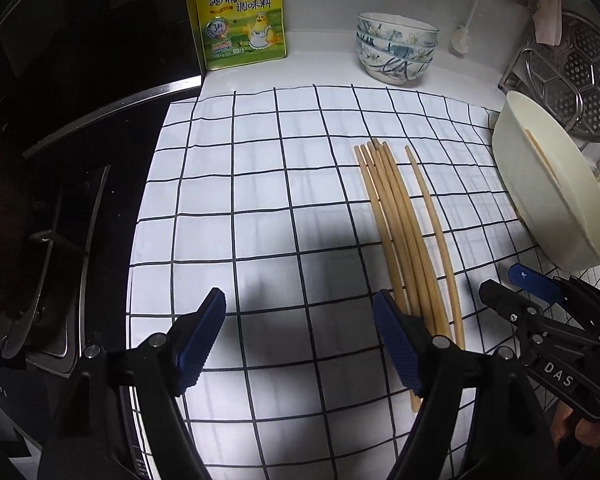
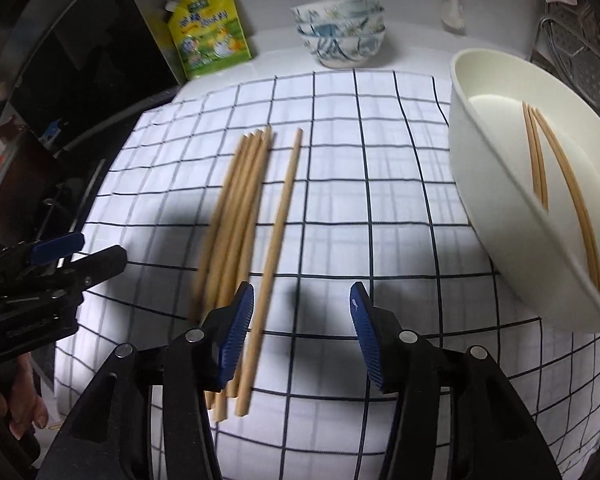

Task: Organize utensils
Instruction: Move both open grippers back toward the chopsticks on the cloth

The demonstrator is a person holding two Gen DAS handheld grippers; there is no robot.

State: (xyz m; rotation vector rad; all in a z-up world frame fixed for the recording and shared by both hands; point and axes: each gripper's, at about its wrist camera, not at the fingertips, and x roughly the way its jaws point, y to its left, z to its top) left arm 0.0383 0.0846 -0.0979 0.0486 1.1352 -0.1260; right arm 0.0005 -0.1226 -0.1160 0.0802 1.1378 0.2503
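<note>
The left gripper (image 1: 300, 320), black-armed with ribbed blue pads, hangs with its jaws wide apart and nothing between them, over a white cloth with a dark grid pattern (image 1: 260, 184) spread on the white table (image 1: 324, 64). Just beyond its right-hand pad lies a bundle of light wooden chopsticks (image 1: 396, 232), packed side by side on the cloth; their near ends pass under that pad. One single wooden chopstick (image 1: 434, 232) lies slightly apart from the bundle, on the side away from this gripper.

The right gripper (image 2: 302, 320), of the same build, also has its jaws apart and grips nothing. The single chopstick runs just inside its left-hand pad, and the bundle lies beyond that pad, blurred in this view. Ahead and to the right of this gripper stands a cream oval plastic tub (image 2: 496, 208), tilted, with a few more wooden chopsticks (image 2: 572, 200) lying inside it.

Far ahead of both grippers, near the wall, stand a stack of white ceramic bowls with blue floral print (image 1: 396, 50) and a yellow-green seasoning pouch (image 1: 240, 16). Left of the left gripper is a black stove top (image 1: 80, 120).
</note>
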